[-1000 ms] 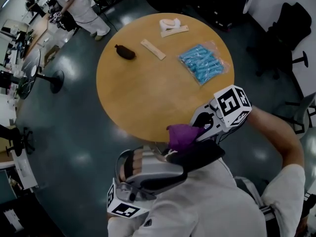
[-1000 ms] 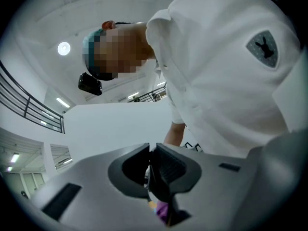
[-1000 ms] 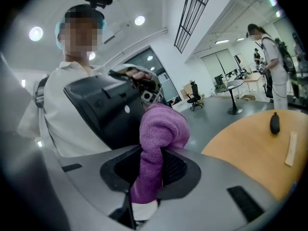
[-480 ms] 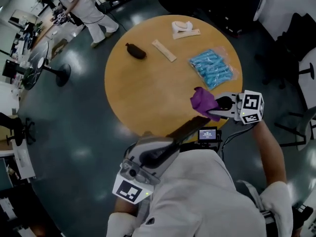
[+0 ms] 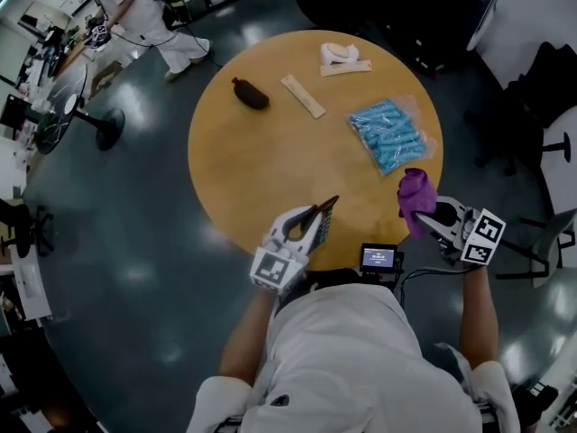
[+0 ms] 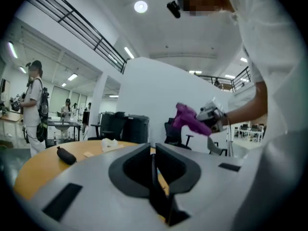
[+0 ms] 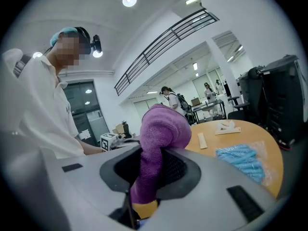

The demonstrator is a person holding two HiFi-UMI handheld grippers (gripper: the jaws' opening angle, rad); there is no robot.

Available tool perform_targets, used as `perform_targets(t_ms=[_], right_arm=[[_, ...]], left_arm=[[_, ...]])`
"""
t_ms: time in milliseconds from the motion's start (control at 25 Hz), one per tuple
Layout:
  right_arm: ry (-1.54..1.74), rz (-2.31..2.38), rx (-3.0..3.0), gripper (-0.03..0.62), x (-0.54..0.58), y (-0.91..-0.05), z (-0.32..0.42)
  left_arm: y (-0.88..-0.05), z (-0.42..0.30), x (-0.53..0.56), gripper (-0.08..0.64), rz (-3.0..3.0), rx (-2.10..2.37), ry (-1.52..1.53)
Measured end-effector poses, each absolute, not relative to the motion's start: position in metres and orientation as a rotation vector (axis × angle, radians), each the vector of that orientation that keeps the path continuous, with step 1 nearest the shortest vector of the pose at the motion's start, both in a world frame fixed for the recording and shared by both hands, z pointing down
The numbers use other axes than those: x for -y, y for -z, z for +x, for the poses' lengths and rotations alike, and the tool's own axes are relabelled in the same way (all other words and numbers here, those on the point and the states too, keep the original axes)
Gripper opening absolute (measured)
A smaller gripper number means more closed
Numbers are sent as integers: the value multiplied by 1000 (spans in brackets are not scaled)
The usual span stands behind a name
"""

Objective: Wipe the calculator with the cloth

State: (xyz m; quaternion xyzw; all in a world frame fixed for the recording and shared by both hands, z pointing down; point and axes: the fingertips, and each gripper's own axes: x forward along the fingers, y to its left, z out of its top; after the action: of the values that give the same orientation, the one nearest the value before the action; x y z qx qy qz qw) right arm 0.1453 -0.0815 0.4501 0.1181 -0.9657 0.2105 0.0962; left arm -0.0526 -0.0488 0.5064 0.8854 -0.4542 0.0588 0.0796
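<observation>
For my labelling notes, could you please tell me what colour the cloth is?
The cloth is purple; the right gripper view shows it best.

Left arm (image 5: 243,336) and right arm (image 5: 476,318) both reach forward, left gripper (image 5: 317,216) roughly level, jaws just closed further, nearly together on the edge-on calculator (image 5: 327,226), right gripper (image 5: 431,216) out to the right, jaws clamped on the bunched cloth (image 5: 416,190).

the person wears a white short-sleeved shirt (image 5: 361,359). the left gripper (image 5: 323,215) and right gripper (image 5: 425,216) have pale grey shells with dark jaw recesses, and each carries a cube of black-and-white square markers. a small lit screen (image 5: 379,258) sits at the shirt's twelve o'clock edge, with a dark cable (image 5: 424,273) running toward three o'clock.
</observation>
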Motion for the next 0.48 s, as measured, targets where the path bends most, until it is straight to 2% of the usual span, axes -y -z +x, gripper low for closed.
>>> perform_targets(t_ms=[160, 480], right_arm=[[-694, 422, 2861, 98, 77, -456, 160], [-778, 491, 2855, 98, 70, -465, 167]], left_arm=[[-589, -52, 75, 38, 2601, 1307, -377], [-646, -51, 110, 38, 2403, 1220, -174]])
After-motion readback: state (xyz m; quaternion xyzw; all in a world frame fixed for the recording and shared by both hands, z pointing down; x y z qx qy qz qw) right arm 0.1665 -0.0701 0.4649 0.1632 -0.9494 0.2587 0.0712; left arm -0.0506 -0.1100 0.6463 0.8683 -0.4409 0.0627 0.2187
